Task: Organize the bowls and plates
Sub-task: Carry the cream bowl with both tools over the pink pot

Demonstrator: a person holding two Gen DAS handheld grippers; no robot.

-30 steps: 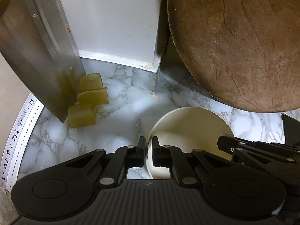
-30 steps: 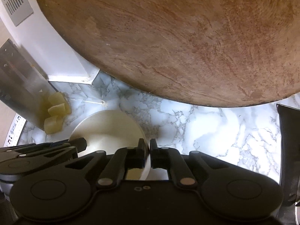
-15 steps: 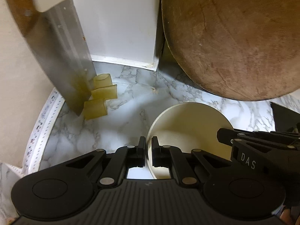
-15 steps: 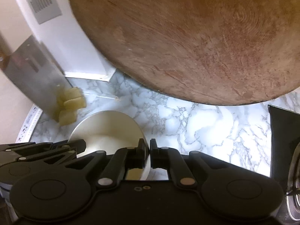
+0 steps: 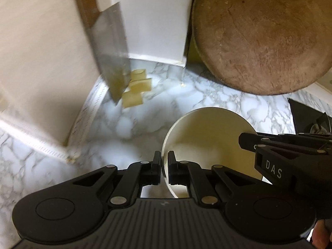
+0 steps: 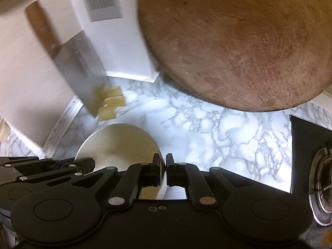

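A cream bowl [image 5: 209, 137] hangs above the marble counter, gripped from both sides. My left gripper [image 5: 164, 164] is shut on its left rim, the wall pinched between the pads. My right gripper [image 6: 162, 166] is shut on the opposite rim of the same bowl [image 6: 120, 145]. In the left wrist view the right gripper's black arm [image 5: 286, 151] reaches in from the right over the bowl. The bowl's underside is hidden.
A large round wooden board [image 5: 263, 35] leans against the wall at the back right. A cleaver [image 5: 113, 49] stands at the back left beside yellow blocks [image 5: 136, 92]. A black stove edge with a burner [image 6: 319, 184] lies to the right.
Both grippers have risen and pulled back with the bowl. The counter, cleaver and wooden board look farther away, and more of the wall and vent shows.
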